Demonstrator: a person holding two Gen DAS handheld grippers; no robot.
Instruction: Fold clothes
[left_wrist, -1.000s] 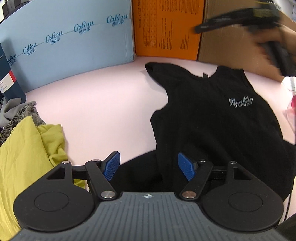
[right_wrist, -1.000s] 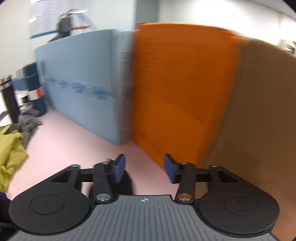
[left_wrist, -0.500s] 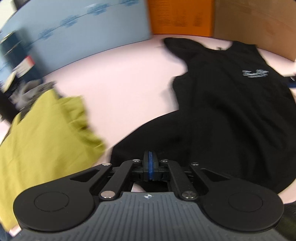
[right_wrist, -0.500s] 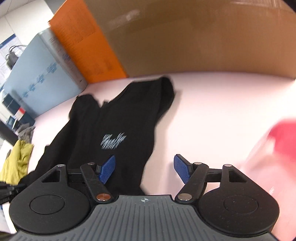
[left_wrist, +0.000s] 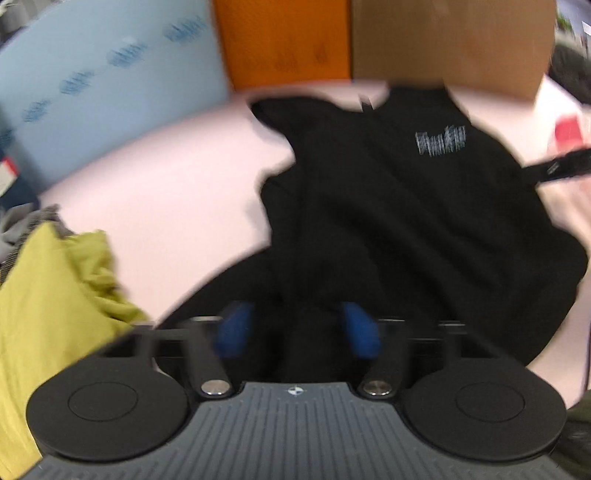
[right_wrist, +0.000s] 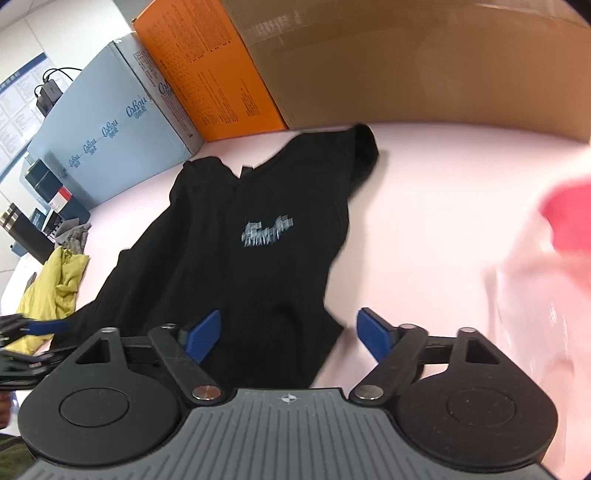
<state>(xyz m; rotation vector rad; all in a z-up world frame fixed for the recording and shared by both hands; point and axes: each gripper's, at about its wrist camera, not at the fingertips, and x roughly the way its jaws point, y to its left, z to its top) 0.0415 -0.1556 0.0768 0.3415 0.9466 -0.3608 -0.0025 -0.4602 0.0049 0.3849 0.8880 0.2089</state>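
- Left gripper (left_wrist: 297, 332), jaws apart, poised at the hem of the black shirt (left_wrist: 406, 206) for smoothing.
- Right gripper (right_wrist: 286, 334), open, straddles the hem's other corner.

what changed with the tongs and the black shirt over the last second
The left tongs, shut at the black shirt hem half a second ago, are open again, with nothing gripped. The right tongs swung down from facing the boxes to the shirt's hem and are open. The shirt lies spread as before; the yellow garment hasn't moved.
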